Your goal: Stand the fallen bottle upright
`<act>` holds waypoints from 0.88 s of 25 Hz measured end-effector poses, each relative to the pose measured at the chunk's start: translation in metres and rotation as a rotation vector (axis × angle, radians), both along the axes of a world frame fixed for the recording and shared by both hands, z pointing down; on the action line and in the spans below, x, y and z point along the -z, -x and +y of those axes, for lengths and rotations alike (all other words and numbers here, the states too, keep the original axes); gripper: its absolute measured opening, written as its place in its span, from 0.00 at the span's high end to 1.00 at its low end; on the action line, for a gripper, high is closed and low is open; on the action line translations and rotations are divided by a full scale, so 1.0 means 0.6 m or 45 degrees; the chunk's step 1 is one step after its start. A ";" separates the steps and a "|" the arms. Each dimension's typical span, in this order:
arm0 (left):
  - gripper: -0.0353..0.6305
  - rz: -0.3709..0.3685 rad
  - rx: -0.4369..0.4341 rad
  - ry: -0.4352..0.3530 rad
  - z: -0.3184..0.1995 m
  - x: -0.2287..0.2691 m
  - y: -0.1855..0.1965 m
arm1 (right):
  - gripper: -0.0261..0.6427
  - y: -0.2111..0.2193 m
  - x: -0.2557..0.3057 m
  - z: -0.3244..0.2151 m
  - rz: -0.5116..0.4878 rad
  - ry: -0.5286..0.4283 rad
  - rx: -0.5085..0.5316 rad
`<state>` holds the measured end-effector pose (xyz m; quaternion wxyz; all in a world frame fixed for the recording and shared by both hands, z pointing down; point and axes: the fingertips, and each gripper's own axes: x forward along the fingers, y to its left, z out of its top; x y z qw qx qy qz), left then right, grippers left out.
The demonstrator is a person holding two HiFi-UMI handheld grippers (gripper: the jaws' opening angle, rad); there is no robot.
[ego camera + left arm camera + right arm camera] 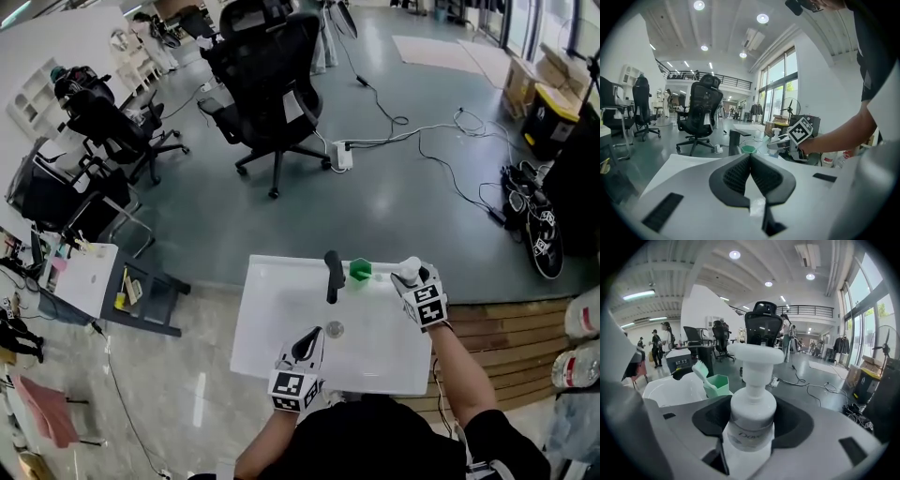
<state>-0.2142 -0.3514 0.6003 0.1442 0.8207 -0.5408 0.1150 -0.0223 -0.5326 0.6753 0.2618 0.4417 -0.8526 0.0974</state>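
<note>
The white pump bottle point(752, 413) sits between the jaws of my right gripper point(752, 427), which is shut on its body, with the pump head uppermost. In the head view the bottle point(410, 268) and right gripper point(413, 278) are at the back right corner of the white basin top point(272, 323). My left gripper point(310, 343) hangs over the basin's front edge. Its jaws meet with nothing between them point(750, 161). The left gripper view shows the bottle point(776, 137) held ahead at the right.
A black faucet point(333, 275) stands at the basin's back edge, with a green cup point(360, 270) holding a brush point(699, 370) beside it. A drain point(335, 329) lies mid-basin. Office chairs, cables and a side table stand on the floor around.
</note>
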 end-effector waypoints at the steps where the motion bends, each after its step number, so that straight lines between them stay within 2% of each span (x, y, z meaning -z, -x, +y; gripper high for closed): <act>1: 0.92 0.001 0.001 0.000 0.000 0.001 -0.001 | 0.55 0.001 -0.006 -0.003 0.002 0.007 0.003; 6: 0.92 -0.004 0.020 0.005 -0.002 -0.004 0.007 | 0.55 0.002 -0.027 -0.010 -0.010 0.025 0.018; 10: 0.92 -0.004 0.037 0.016 -0.004 -0.012 0.014 | 0.55 0.005 -0.034 -0.006 -0.018 -0.017 0.043; 15: 0.92 0.012 0.023 0.011 -0.007 -0.011 0.002 | 0.53 0.012 -0.039 -0.006 0.037 -0.089 0.062; 16: 0.92 0.015 0.015 0.006 -0.009 -0.009 -0.002 | 0.52 0.012 -0.038 -0.010 0.035 -0.094 0.060; 18: 0.92 0.016 0.005 0.000 -0.012 -0.004 -0.008 | 0.42 0.012 -0.030 -0.013 0.023 -0.082 0.059; 22: 0.92 0.019 0.002 -0.014 -0.008 0.011 -0.008 | 0.33 0.008 0.003 0.005 0.022 -0.112 0.060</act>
